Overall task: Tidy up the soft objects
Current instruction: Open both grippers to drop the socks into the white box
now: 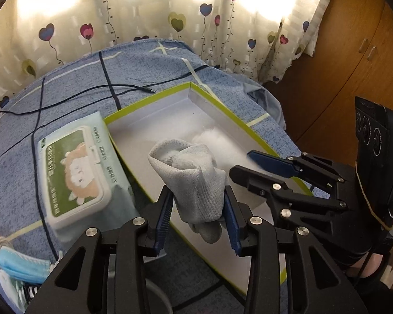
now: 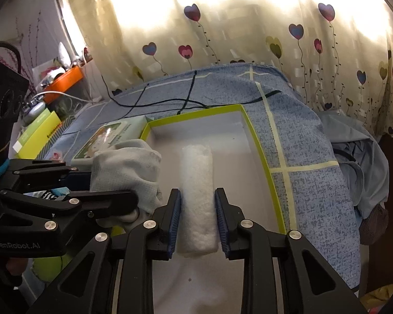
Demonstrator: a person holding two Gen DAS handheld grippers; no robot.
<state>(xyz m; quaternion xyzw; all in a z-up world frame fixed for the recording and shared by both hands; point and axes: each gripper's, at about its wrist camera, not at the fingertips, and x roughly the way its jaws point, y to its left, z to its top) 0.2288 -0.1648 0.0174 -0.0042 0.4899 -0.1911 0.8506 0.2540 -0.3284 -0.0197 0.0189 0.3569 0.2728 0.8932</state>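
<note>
My left gripper (image 1: 199, 204) is shut on a grey sock (image 1: 194, 175) and holds it over the near left part of a white box with a lime-green rim (image 1: 149, 99). The sock also shows in the right wrist view (image 2: 125, 172), held by the left gripper (image 2: 112, 185). My right gripper (image 2: 197, 219) is shut on a rolled white fluffy towel (image 2: 197, 196) that lies lengthwise inside the box (image 2: 259, 146). In the left wrist view the right gripper (image 1: 246, 162) reaches into the box from the right, over the white towel (image 1: 212, 138).
The box sits on a blue checked bedspread (image 1: 73, 83). A wet-wipes pack (image 1: 76, 167) lies against the box's left side. A black cable (image 1: 91, 91) crosses the bed. A blue face mask (image 1: 21, 264) lies near left. Heart-print curtain behind; a wooden cabinet (image 1: 353, 52) at right.
</note>
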